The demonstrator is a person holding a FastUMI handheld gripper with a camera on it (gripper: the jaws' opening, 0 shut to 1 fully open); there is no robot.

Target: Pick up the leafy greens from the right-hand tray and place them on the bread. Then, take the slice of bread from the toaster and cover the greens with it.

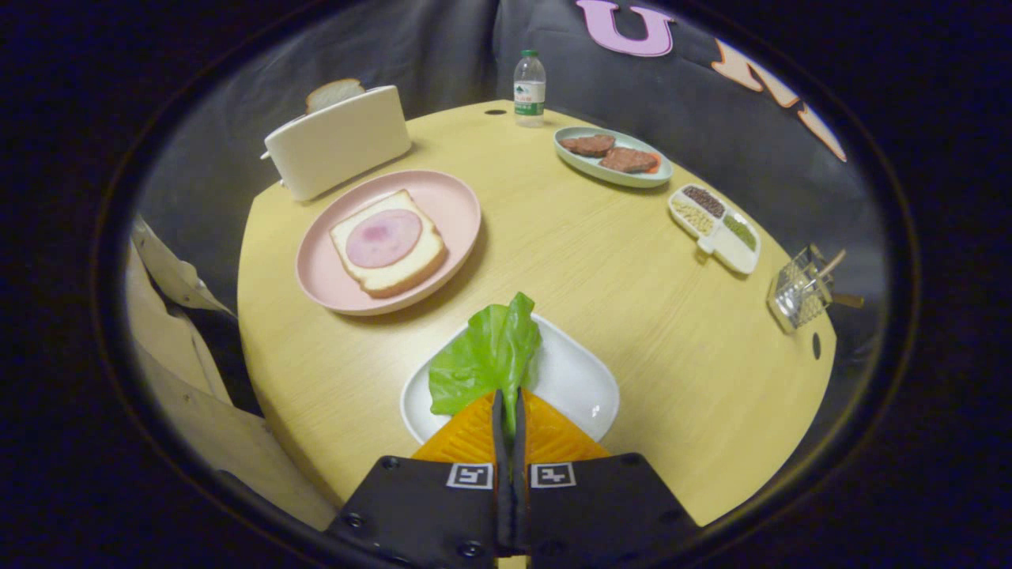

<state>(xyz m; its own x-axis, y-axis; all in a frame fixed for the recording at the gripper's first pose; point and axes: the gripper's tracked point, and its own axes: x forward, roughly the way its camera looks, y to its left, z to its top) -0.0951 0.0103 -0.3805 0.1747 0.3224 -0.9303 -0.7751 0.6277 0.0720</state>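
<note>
My gripper [508, 401] is shut on a green lettuce leaf [484, 359], pinching its near end; the leaf sticks out ahead of the fingertips over a white tray [581, 379]. Beyond and to the left sits a pink plate [451, 205] with a bread slice [411, 273] topped by a round of ham [384, 237]. Farther back on the left stands a white toaster [340, 142] with a slice of bread [334, 93] poking out of its slot.
A pale green dish [571, 154] with two pieces of meat and a water bottle [529, 88] stand at the far side. A divided white dish [735, 249] of grains and a wire holder [800, 296] lie to the right. A person's sleeve [170, 332] is beside the table's left edge.
</note>
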